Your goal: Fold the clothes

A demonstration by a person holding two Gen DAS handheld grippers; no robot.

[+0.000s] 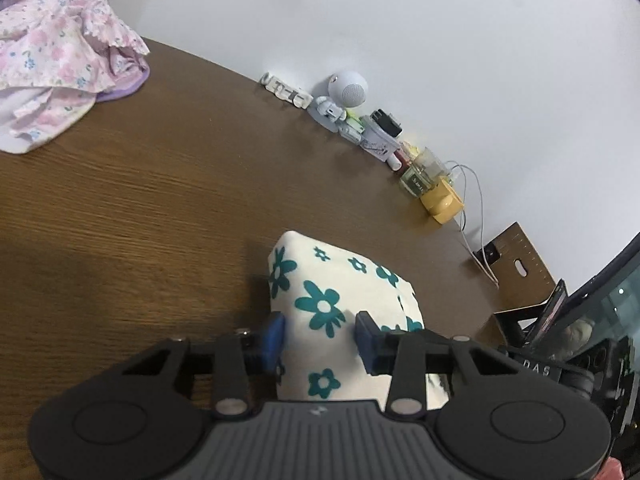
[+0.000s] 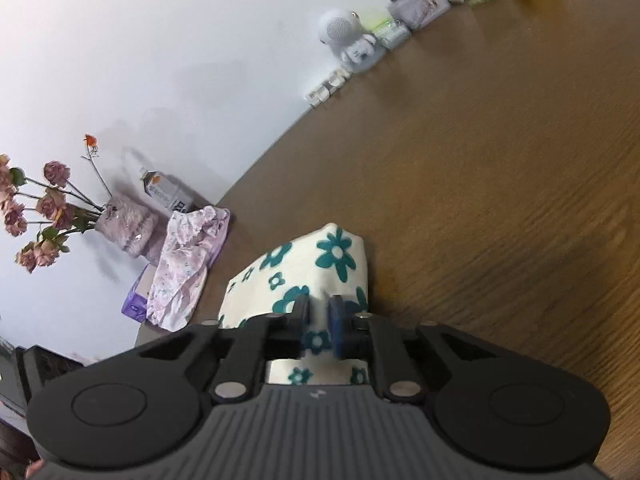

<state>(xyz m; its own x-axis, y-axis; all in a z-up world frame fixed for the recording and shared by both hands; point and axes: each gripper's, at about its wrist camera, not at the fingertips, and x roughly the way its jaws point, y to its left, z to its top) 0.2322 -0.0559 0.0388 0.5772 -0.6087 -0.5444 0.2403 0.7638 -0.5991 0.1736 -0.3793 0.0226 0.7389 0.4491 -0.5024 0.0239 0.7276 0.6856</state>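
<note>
Now both hand-held grippers hold a folded flowered cloth above the counter.

Apparently the folding of this piece is near done: the cloth (image 1: pixel 340 300), white with teal flowers, sits as a compact bundle raised off the brown counter (image 1: pixel 140 208), likely so it keeps its shape while being carried to a spot. The left hand-held gripper (image 1: pixel 320 336) straddles the bundle with jaws partly spread, blue pads against its sides. The right hand-held gripper (image 2: pixel 319 328) is nearly pressed together, pinching a thin edge of the cloth (image 2: pixel 316 264). A rumpled pink floral garment (image 1: pixel 56 60) waits at the counter's far corner, probably next in line.
</note>
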